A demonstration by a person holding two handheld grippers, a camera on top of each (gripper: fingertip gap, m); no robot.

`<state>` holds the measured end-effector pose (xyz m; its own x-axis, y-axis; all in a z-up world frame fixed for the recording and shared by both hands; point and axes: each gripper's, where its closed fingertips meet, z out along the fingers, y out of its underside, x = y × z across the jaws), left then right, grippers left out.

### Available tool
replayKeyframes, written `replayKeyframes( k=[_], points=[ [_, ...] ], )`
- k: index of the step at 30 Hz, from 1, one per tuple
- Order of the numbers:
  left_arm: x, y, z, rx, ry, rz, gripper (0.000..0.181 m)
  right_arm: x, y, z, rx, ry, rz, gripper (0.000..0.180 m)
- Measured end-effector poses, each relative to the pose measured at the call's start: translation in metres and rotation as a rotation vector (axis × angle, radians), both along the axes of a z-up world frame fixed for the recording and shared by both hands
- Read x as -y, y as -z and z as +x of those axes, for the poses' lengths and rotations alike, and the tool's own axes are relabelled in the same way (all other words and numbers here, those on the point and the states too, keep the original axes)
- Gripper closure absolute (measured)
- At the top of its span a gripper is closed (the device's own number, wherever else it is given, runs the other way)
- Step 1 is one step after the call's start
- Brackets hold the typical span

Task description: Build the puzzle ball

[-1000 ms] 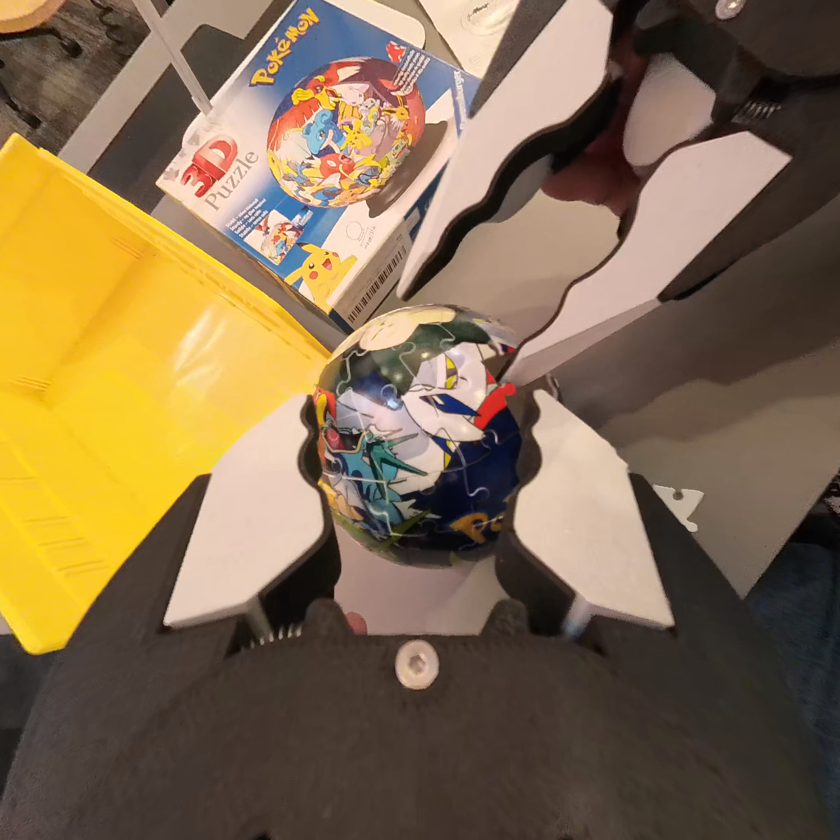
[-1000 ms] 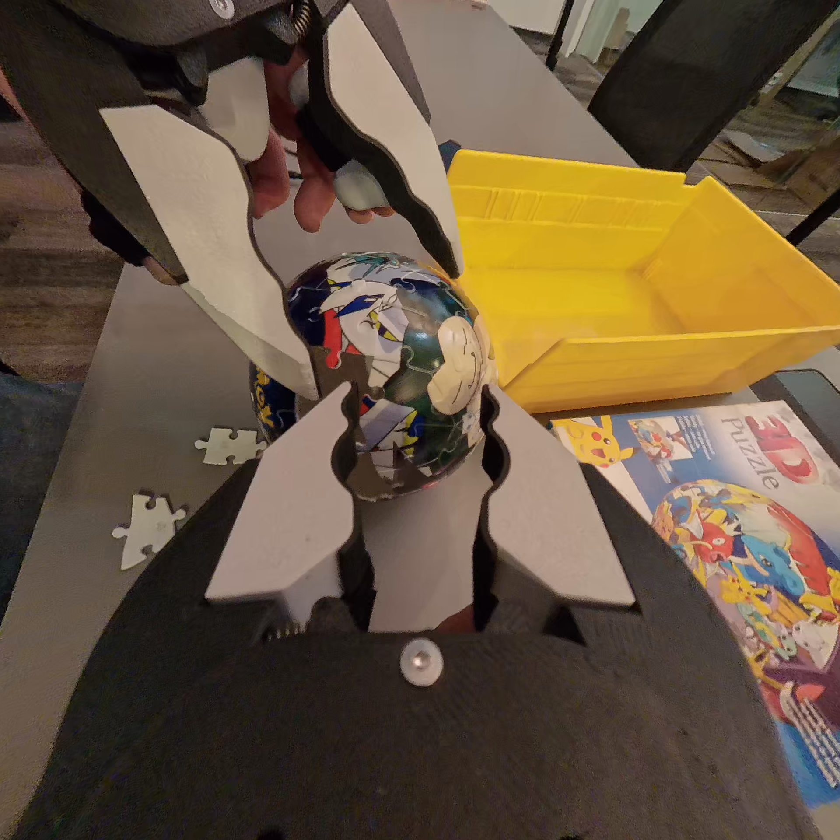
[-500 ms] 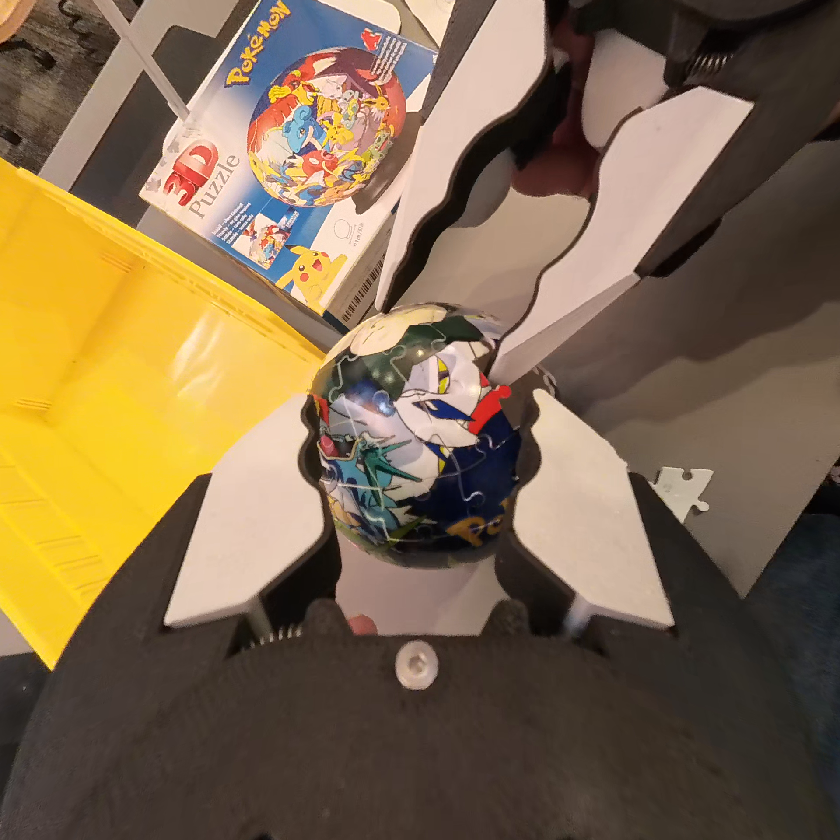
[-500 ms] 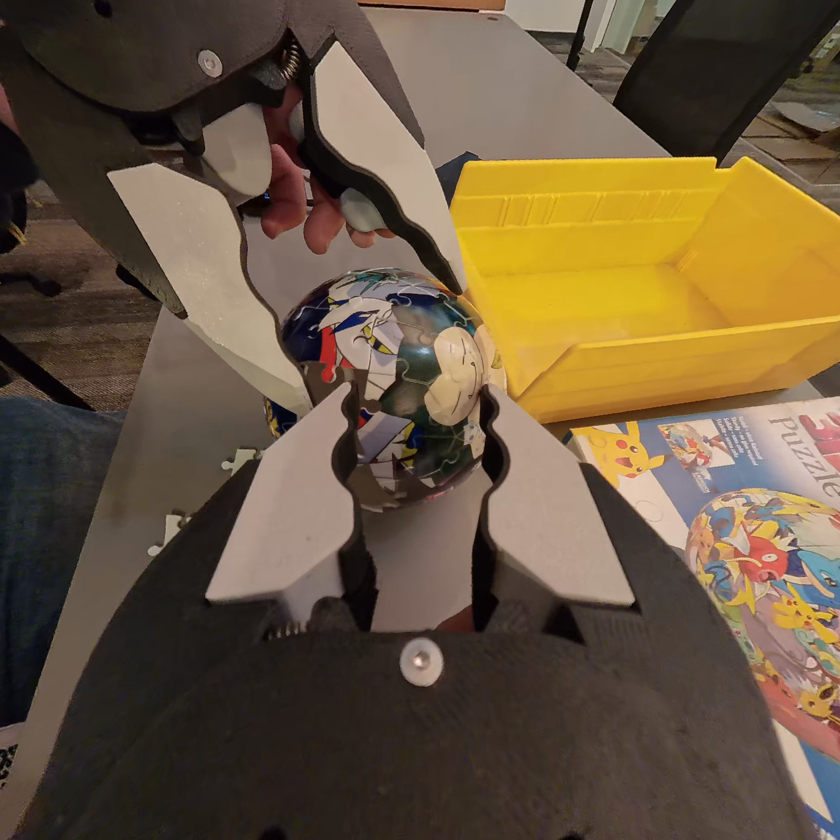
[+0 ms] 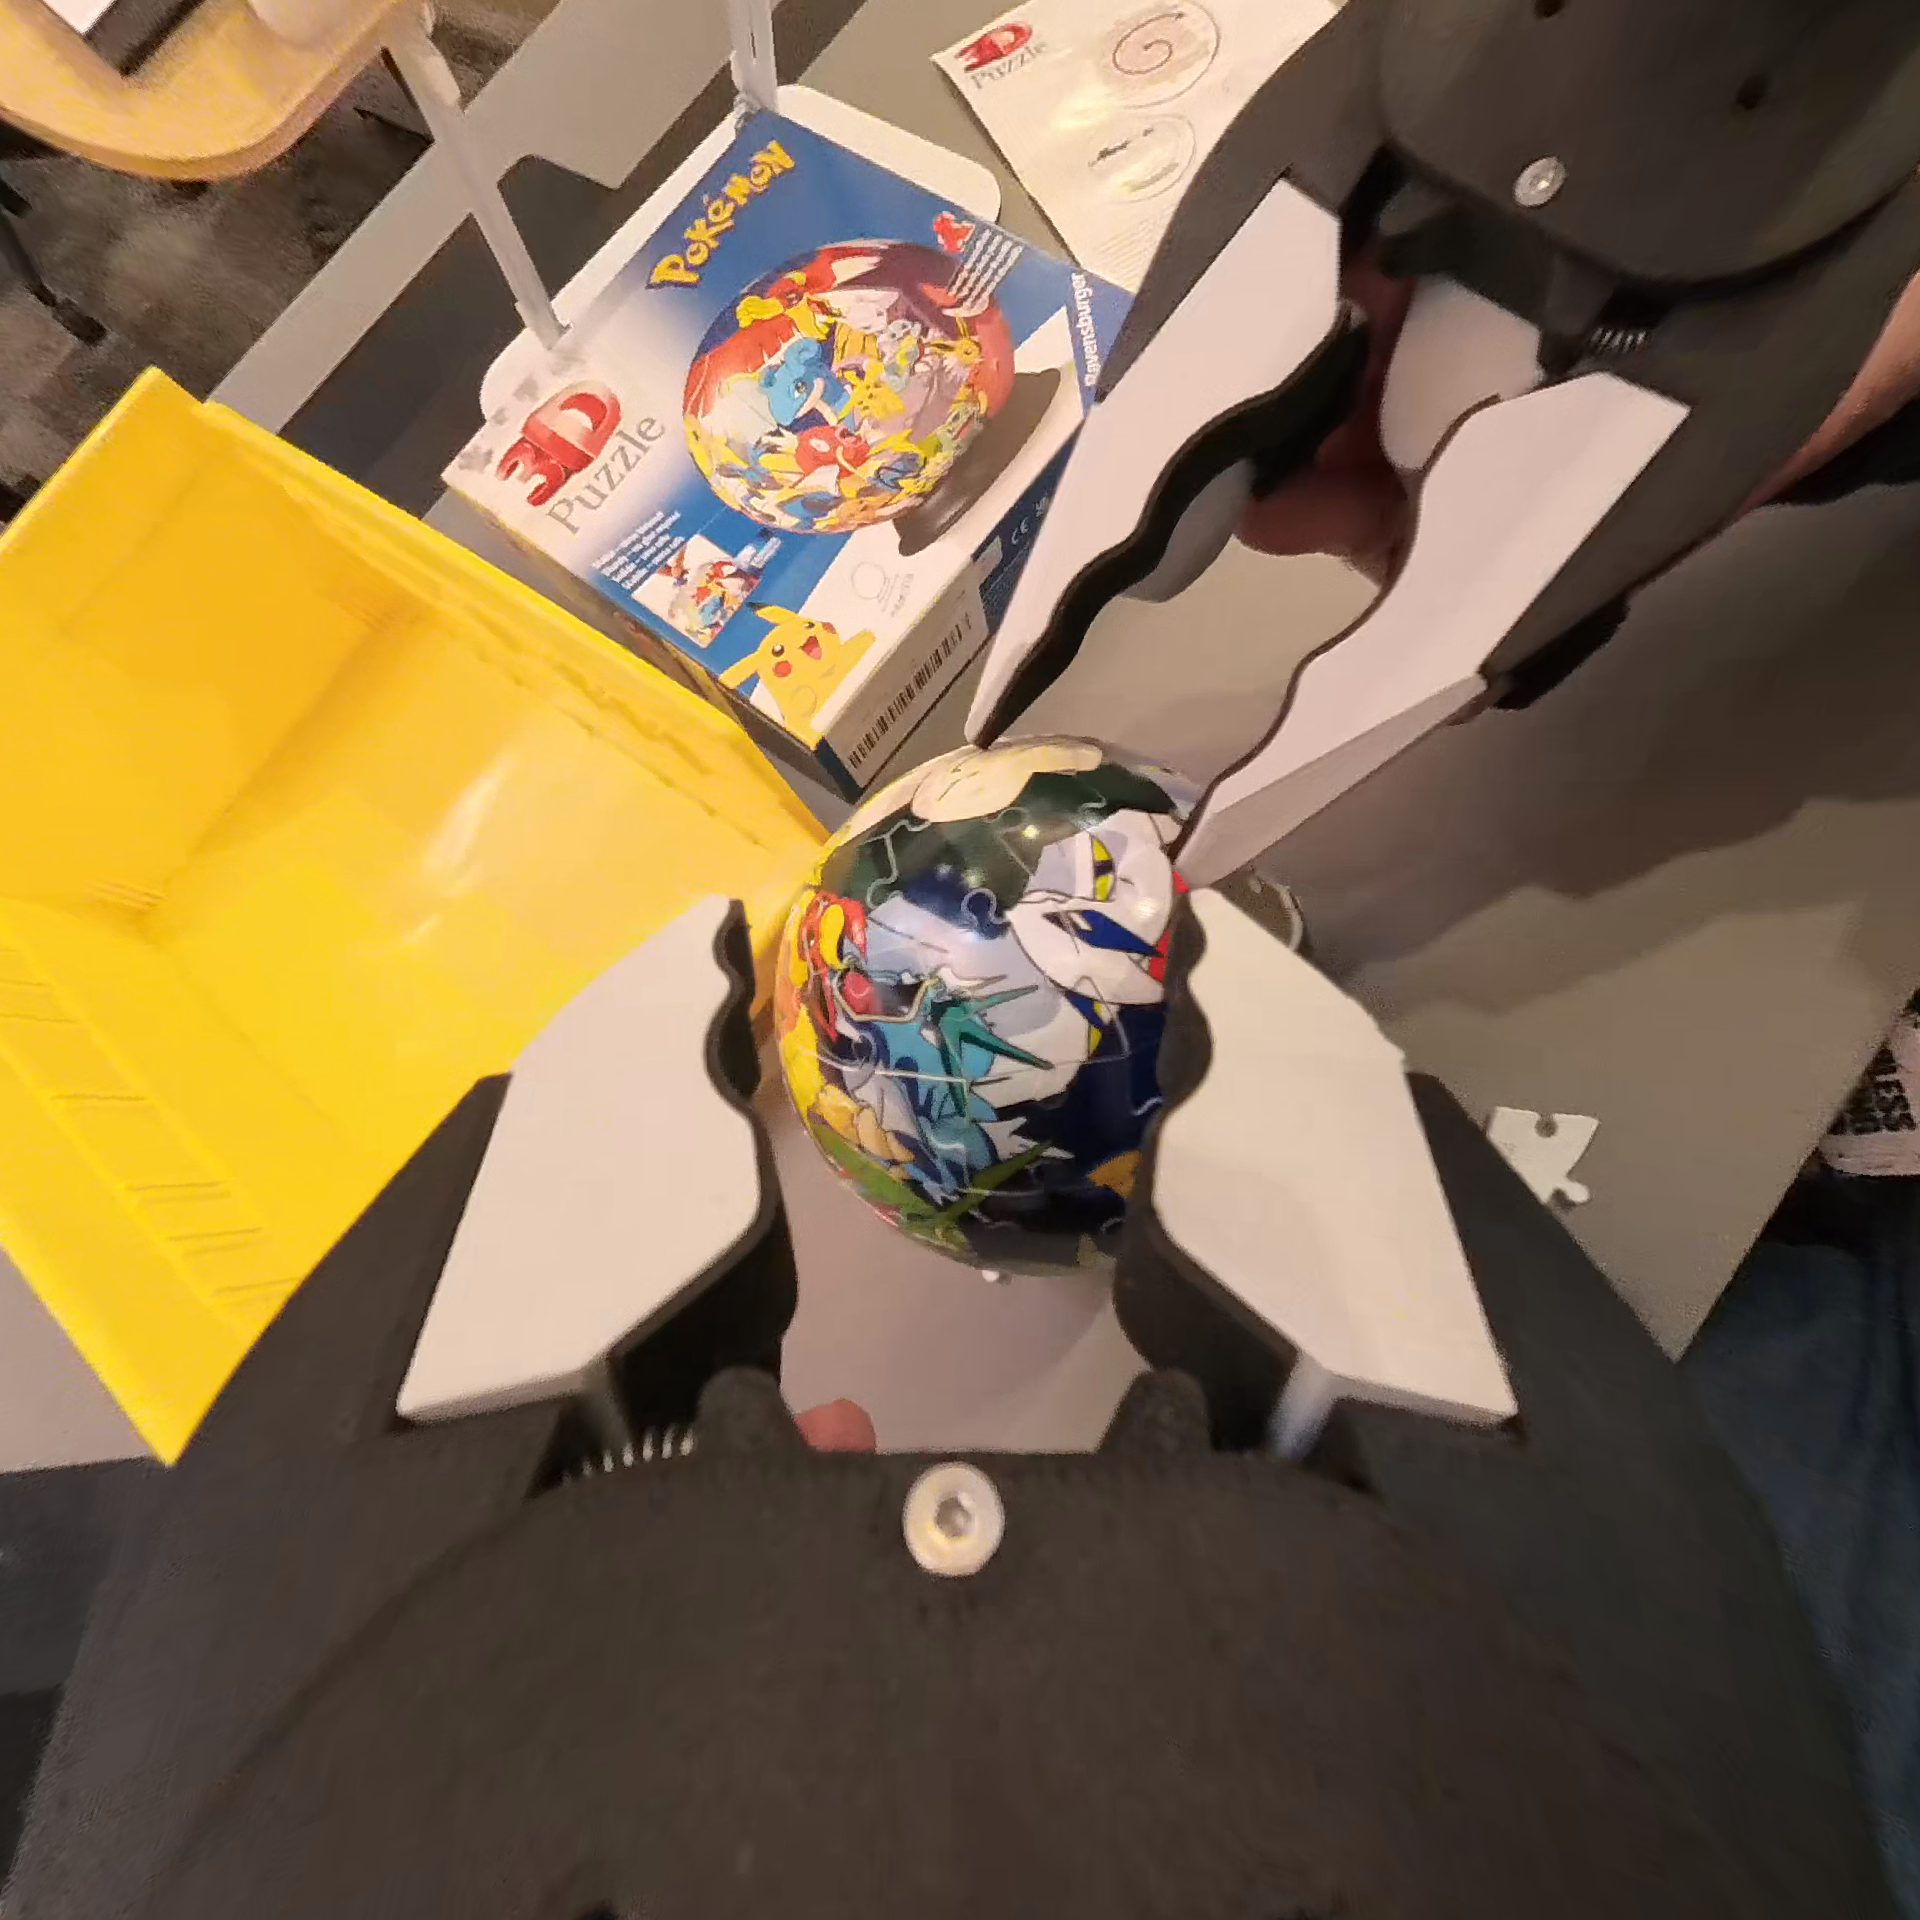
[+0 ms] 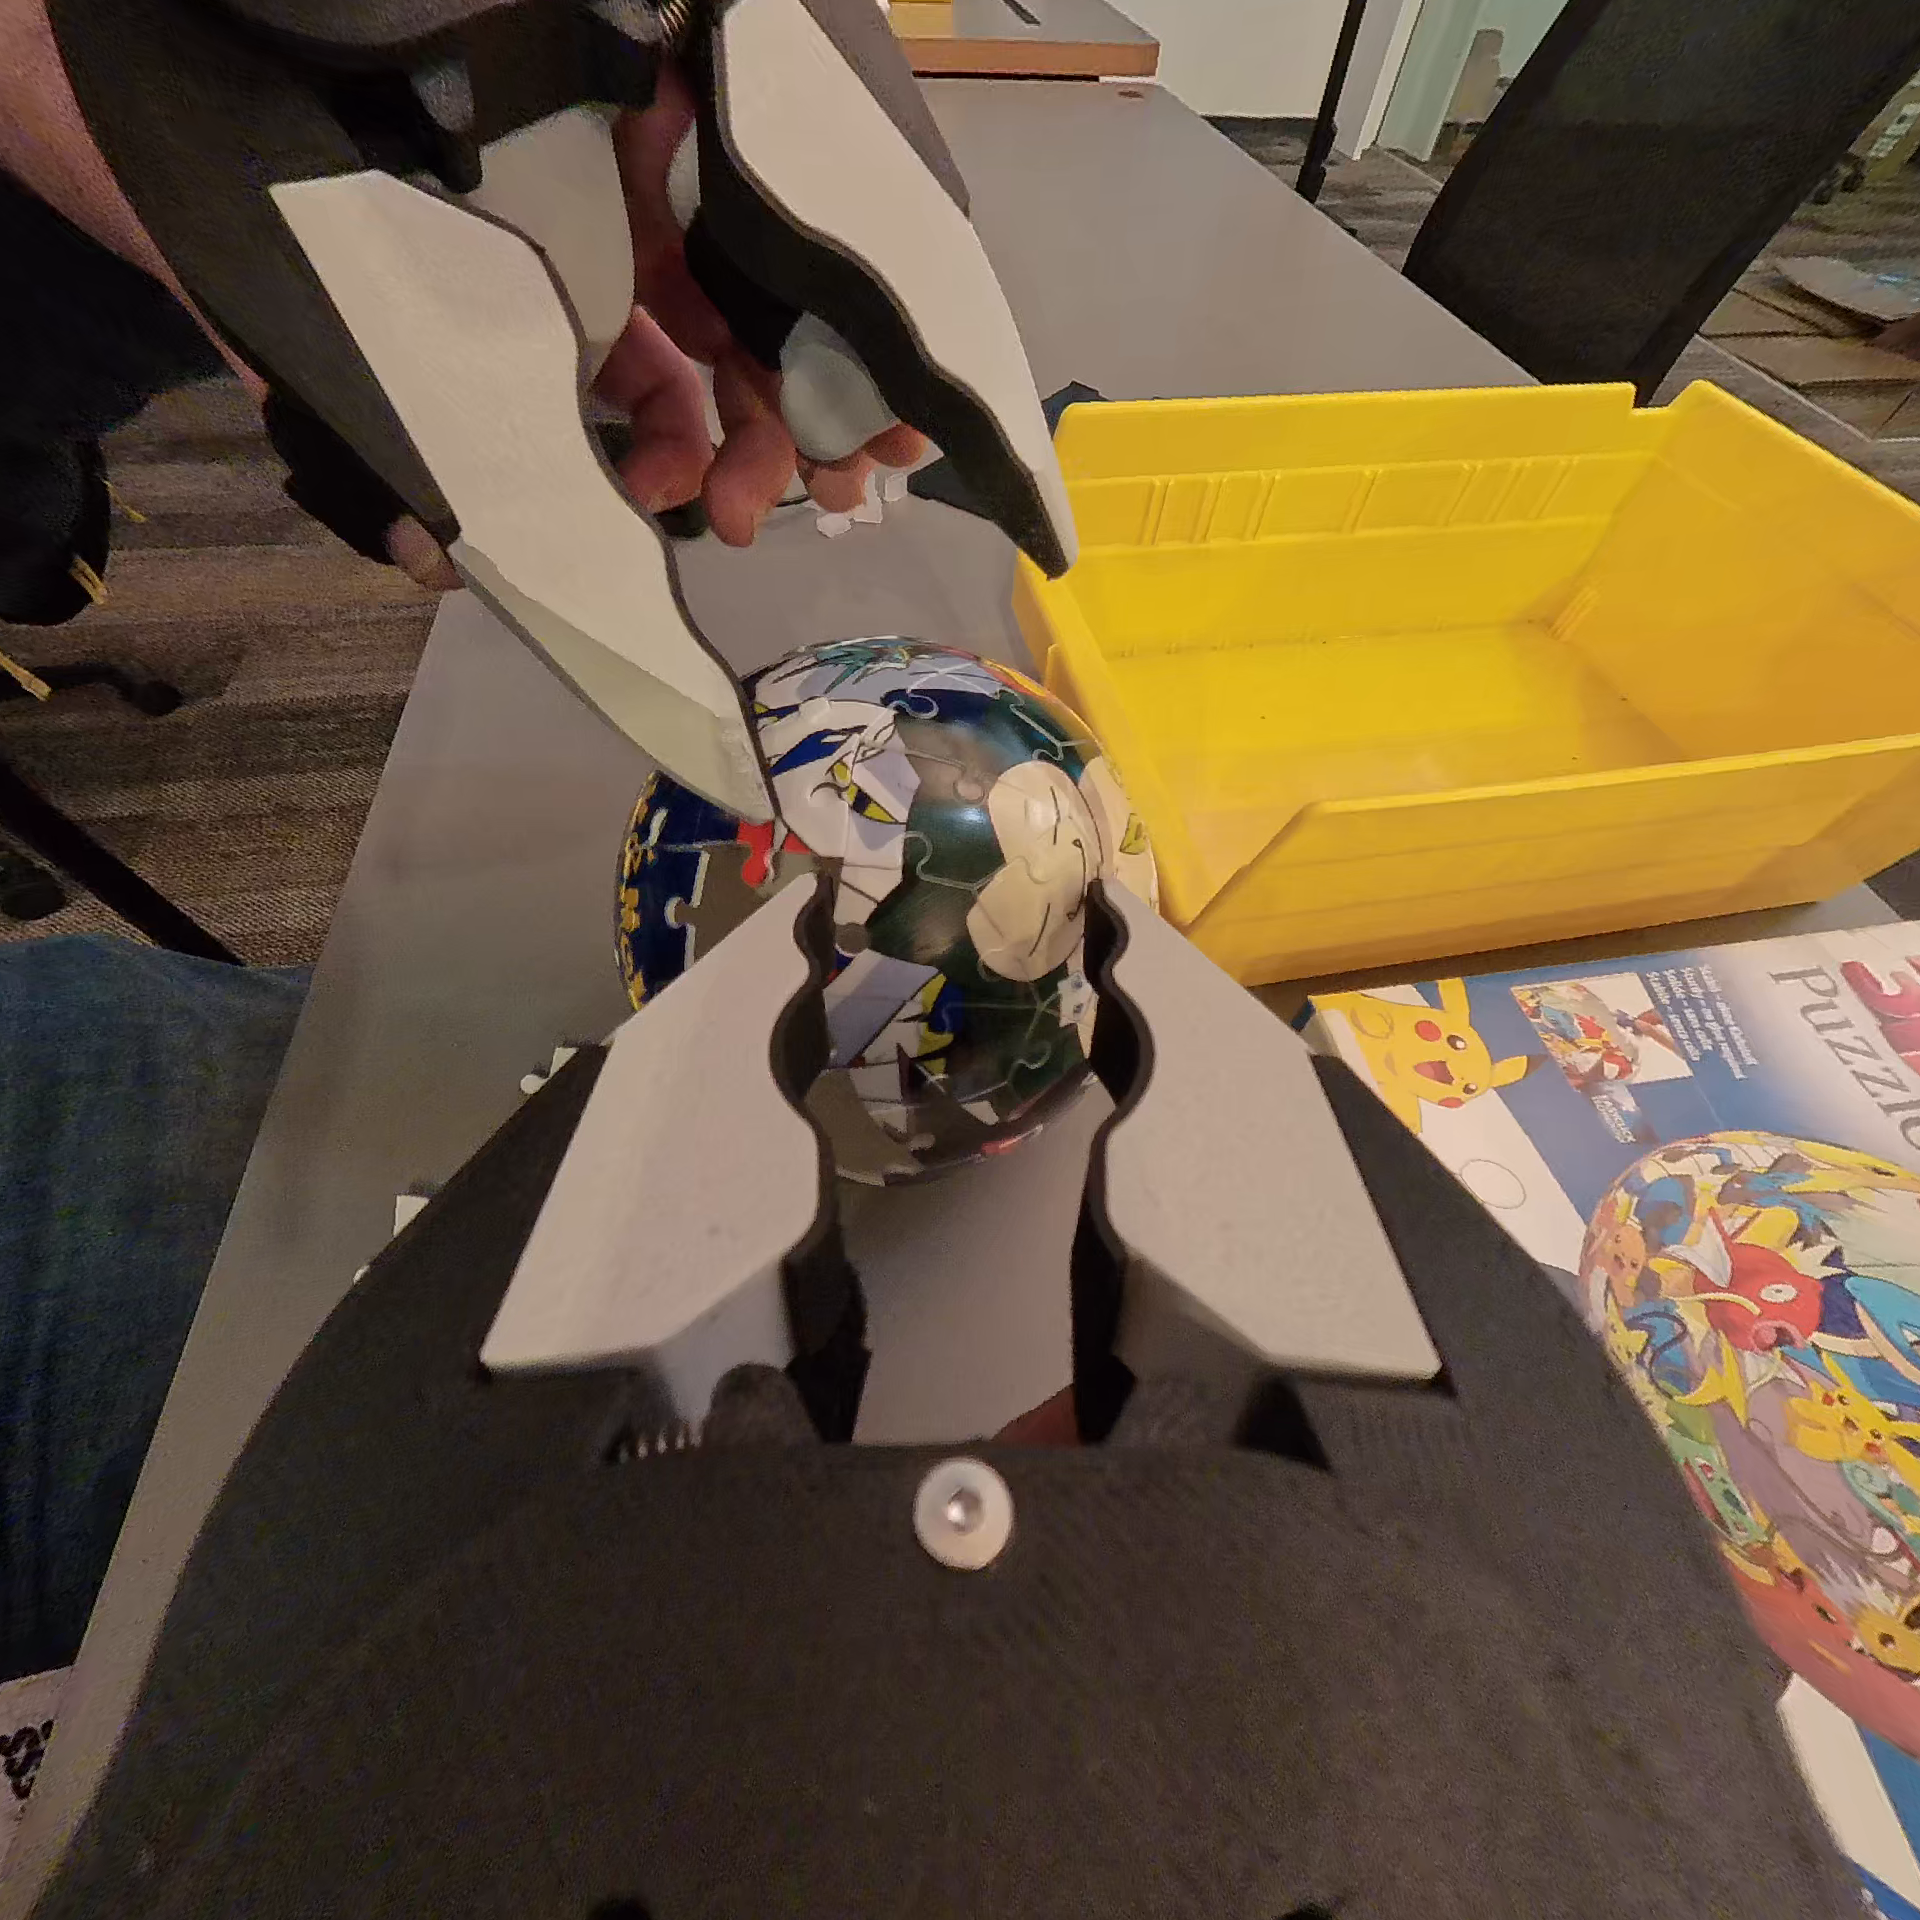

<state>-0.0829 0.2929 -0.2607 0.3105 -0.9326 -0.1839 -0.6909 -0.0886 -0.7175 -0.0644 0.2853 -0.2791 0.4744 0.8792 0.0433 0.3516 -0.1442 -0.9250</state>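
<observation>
Firstly, left wrist view: left gripper (image 5: 961, 935) spread wide around puzzle ball (image 5: 982, 1013), only right finger touching; yellow bin (image 5: 260, 831) left, puzzle box (image 5: 790, 447) far.
Right wrist view: right gripper (image 6: 956, 914) parted, straddling ball's near side on grey table (image 6: 468, 831).

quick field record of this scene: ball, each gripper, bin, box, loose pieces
ball: puzzle ball, unfinished, gaps on one side
left gripper: fingers around the ball, left one slightly apart
right gripper: open, fingers either side of the ball
bin: yellow bin, nothing inside, beside ball
box: puzzle box, flat on table
loose pieces: white puzzle piece on table
</observation>
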Motion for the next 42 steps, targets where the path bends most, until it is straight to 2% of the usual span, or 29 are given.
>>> replayKeyframes(
  k=[11, 16, 20, 42],
  points=[
    [0.0, 0.005, 0.003, 0.014, 0.027, -0.074, 0.108, -0.003, -0.001, -0.001, -0.023, 0.015, -0.01, 0.135],
    [-0.008, -0.012, 0.003, 0.087, 0.006, -0.093, 0.115, -0.004, -0.001, 0.001, -0.034, 0.017, -0.012, 0.137],
    [-0.014, -0.003, 0.0, 0.016, 0.008, -0.083, 0.114, -0.004, -0.002, 0.0, -0.036, 0.016, -0.012, 0.137],
    [-0.018, 0.0, 0.0, -0.003, 0.021, -0.123, 0.116, -0.003, -0.005, 0.006, -0.027, -0.008, 0.013, 0.14]
  ],
)
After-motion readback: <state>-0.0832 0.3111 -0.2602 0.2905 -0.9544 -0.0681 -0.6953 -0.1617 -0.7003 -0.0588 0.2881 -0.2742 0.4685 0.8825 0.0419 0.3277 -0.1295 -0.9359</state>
